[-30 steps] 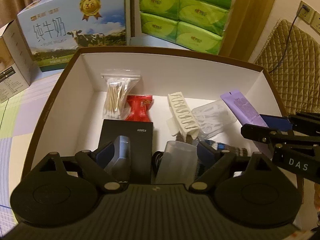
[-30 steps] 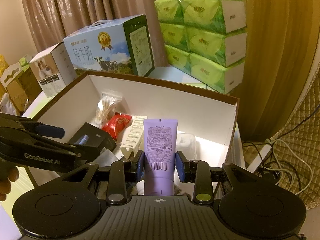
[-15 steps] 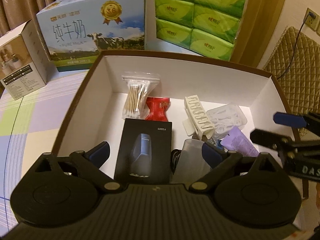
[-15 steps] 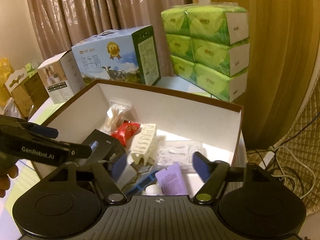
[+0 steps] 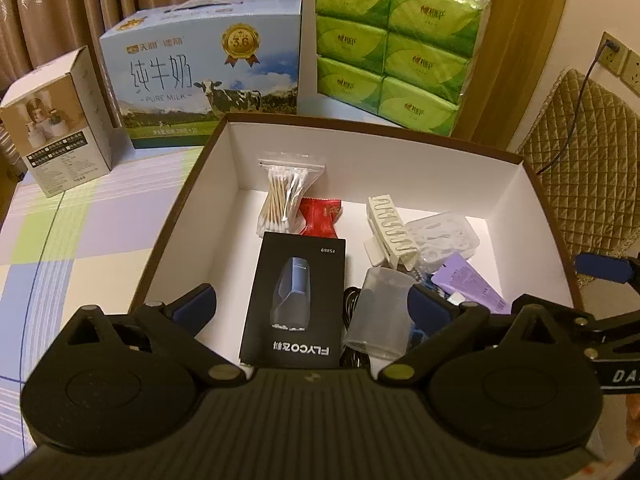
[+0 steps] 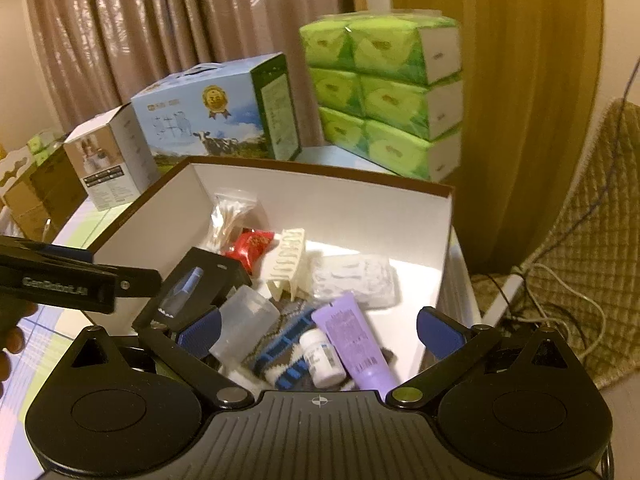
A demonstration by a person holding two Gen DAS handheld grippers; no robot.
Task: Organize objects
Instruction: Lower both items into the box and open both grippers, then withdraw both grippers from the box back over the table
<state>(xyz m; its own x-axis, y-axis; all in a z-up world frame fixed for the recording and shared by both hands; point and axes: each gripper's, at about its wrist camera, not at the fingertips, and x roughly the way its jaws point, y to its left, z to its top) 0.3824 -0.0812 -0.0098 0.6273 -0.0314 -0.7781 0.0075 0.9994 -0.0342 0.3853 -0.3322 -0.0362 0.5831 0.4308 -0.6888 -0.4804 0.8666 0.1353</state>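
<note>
One brown-rimmed white box (image 5: 400, 172) sits on a checked tablecloth (image 5: 72, 240). Inside it, one of each: a zip bag of cotton swabs (image 5: 283, 200) against the box's far wall; a red wrapped candy (image 5: 320, 217) just beside the swabs; a black FLYCO shaver box (image 5: 297, 300) in front of them, lying flat, printed with a blue-grey shaver; a cream hair claw clip (image 5: 390, 232) near the box's middle; a clear plastic case (image 5: 444, 240) touching the clip, contents too blurred to name; a frosted clear cup (image 5: 378, 316) on its side next to the shaver box; a purple tube (image 6: 354, 340) at the box's near right, cap end toward the camera, printed back label up; a small white pill bottle (image 6: 322, 356) touching the tube; a grey-and-blue knitted item (image 6: 280, 340), maybe a sock, under them; a black cable (image 5: 352, 304) partly hidden by the cup. Behind the box: one blue milk carton case (image 5: 208, 72), one small white product box (image 5: 56, 120), and one wrapped stack of six green tissue packs (image 5: 392, 48). Left gripper (image 5: 308, 306) has its jaws spread wide and empty above the box's near edge. Right gripper (image 6: 318, 326) also has its jaws spread wide, holding nothing, over the tube.
</note>
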